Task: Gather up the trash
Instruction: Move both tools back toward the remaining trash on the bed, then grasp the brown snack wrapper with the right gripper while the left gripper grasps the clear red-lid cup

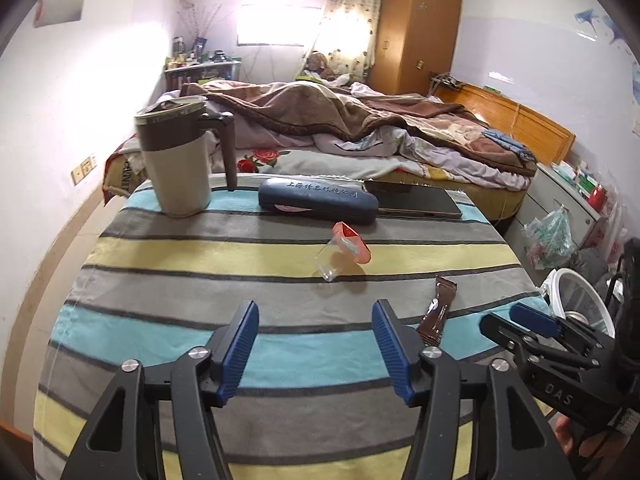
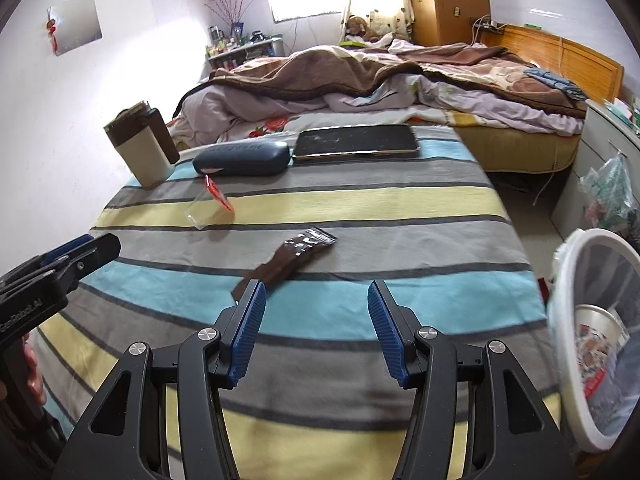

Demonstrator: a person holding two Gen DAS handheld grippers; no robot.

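Brown, the snack wrapper lies flat on the striped tablecloth, just ahead of the right gripper, whose jaws stand apart with nothing between them. A clear-and-red wrapper sits farther in; the left gripper is likewise apart, empty. A white bin stands beside the table

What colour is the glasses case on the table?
Dark blue glasses case, clearest in the left wrist view.
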